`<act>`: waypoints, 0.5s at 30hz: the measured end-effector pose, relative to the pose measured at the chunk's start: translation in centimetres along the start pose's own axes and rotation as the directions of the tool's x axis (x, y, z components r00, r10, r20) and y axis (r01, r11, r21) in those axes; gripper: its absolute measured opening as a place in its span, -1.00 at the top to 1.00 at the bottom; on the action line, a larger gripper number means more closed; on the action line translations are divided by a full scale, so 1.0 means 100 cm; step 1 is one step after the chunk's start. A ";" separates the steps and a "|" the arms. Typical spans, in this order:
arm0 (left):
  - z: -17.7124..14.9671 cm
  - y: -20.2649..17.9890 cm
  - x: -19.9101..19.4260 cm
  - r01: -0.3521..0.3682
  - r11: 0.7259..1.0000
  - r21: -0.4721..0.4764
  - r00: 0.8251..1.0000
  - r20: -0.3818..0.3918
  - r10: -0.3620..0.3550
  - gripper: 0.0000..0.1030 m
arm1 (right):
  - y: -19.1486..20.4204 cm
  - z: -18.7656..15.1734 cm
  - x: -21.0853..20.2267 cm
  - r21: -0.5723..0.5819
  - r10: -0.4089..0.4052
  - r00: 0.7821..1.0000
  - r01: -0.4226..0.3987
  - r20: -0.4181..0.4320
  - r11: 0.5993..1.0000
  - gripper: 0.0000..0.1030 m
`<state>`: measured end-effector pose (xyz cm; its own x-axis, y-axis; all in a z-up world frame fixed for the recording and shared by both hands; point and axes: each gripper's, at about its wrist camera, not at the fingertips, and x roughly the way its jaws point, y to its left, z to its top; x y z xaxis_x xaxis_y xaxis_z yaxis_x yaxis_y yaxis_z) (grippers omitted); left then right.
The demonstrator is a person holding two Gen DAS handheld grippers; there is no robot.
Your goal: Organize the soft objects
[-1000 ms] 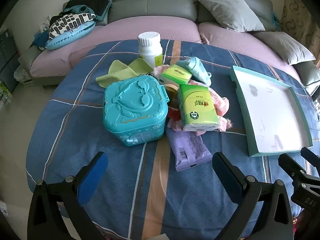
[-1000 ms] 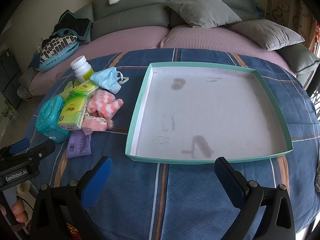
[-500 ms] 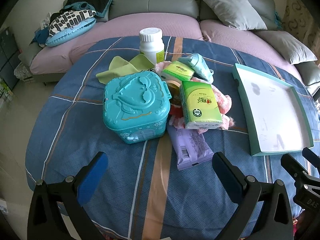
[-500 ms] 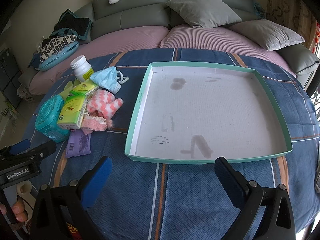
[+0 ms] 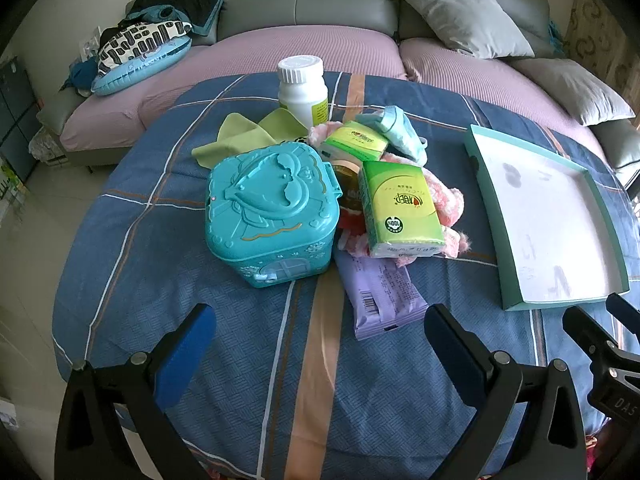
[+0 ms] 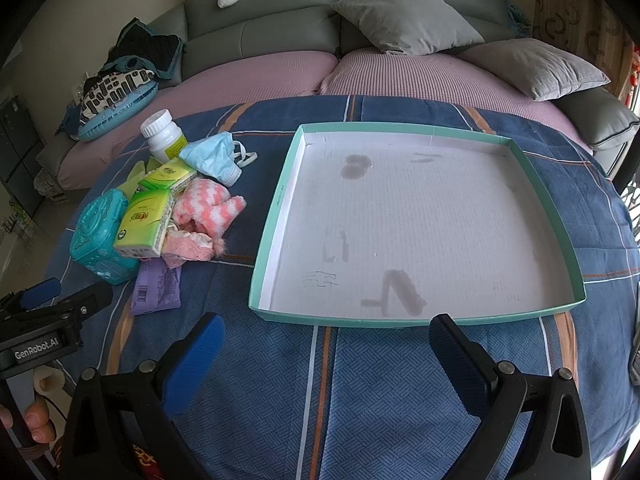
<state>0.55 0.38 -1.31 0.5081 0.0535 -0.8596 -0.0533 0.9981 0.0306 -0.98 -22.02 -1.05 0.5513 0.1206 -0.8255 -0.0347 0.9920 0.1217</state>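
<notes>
At the bottom of the left wrist view, the left gripper (image 5: 320,332) stands wide open, its two blue-padded black fingers spread far apart over the blue checked cloth (image 5: 240,360) with nothing between them. At the bottom of the right wrist view, the right gripper (image 6: 326,344) is likewise spread wide and holds nothing, its fingers just short of the near rim of the shallow teal-rimmed cardboard tray with a white floor (image 6: 276,200). The tray fills the centre and right of that frame; its floor bears only a few dark smudges.

In the left wrist view the heap of things lies at the centre of the frame, beyond the open fingers. Nearest is a flat purple plastic packet with a barcode (image 5: 382,292), its far end tucked under the heap. Left of it sits a turquoise moulded plastic case with a heart relief on its lid (image 5: 272,208). Touching the case's right side, a green tissue pack (image 5: 400,210) lies on top of fluffy pink-and-white striped socks (image 5: 448,200). Behind it a second, smaller green tissue pack (image 5: 356,142) leans against a crumpled light blue face mask (image 5: 400,132). Left of those, a light green cloth (image 5: 240,140) lies flat. Farthest in the heap stands an upright white plastic bottle with a white cap (image 5: 302,94).

Across the top of both frames runs a grey sofa with mauve seat covers (image 5: 304,40) and grey cushions (image 5: 464,16).
</notes>
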 end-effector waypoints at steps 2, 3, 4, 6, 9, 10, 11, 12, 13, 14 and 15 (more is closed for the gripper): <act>0.000 0.000 0.000 0.000 1.000 -0.001 1.000 -0.001 0.000 -1.00 | 0.000 0.000 0.000 0.000 0.000 1.000 0.000 0.000 1.000 -1.00; 0.000 0.001 0.000 0.001 1.000 -0.002 1.000 -0.002 -0.001 -1.00 | 0.000 0.000 0.000 0.000 -0.001 1.000 0.001 0.000 1.000 -1.00; 0.000 0.001 0.000 0.001 1.000 -0.003 1.000 -0.002 -0.001 -1.00 | 0.000 0.000 0.000 0.000 0.000 1.000 0.000 -0.001 1.000 -1.00; 0.000 0.001 0.000 0.000 1.000 -0.004 1.000 -0.002 0.000 -1.00 | 0.000 0.000 0.000 0.000 0.000 1.000 0.000 0.000 1.000 -1.00; -0.001 0.001 0.001 -0.001 1.000 -0.005 1.000 -0.003 0.001 -1.00 | 0.000 0.000 0.001 -0.001 -0.001 1.000 0.001 -0.001 1.000 -1.00; -0.001 0.001 0.001 -0.002 1.000 -0.005 1.000 -0.003 0.002 -1.00 | 0.000 0.000 0.001 0.000 -0.001 1.000 0.001 -0.001 1.000 -1.00; -0.001 0.001 0.001 -0.001 1.000 -0.004 1.000 -0.003 0.001 -1.00 | 0.000 0.000 0.000 -0.001 -0.001 1.000 0.001 -0.001 1.000 -1.00; -0.001 0.001 0.001 -0.002 1.000 -0.004 1.000 -0.003 0.002 -1.00 | 0.000 0.000 0.001 -0.001 -0.001 1.000 0.001 -0.001 1.000 -1.00; -0.001 0.001 0.001 -0.002 1.000 -0.004 1.000 -0.003 0.002 -1.00 | 0.000 0.000 0.001 -0.001 0.000 1.000 0.000 -0.001 1.000 -1.00; -0.001 0.001 0.001 -0.001 1.000 -0.004 1.000 -0.004 0.001 -1.00 | 0.000 0.000 0.001 -0.001 -0.001 1.000 0.001 -0.001 1.000 -1.00; -0.001 0.001 0.001 -0.001 1.000 -0.004 1.000 -0.004 0.001 -1.00 | 0.000 0.000 0.001 -0.001 -0.001 1.000 0.001 -0.001 1.000 -1.00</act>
<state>0.55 0.54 -1.43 0.5047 0.0544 -0.8616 -0.0573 0.9979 0.0294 -0.96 -21.99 -1.13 0.5503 0.1194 -0.8264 -0.0347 0.9921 0.1203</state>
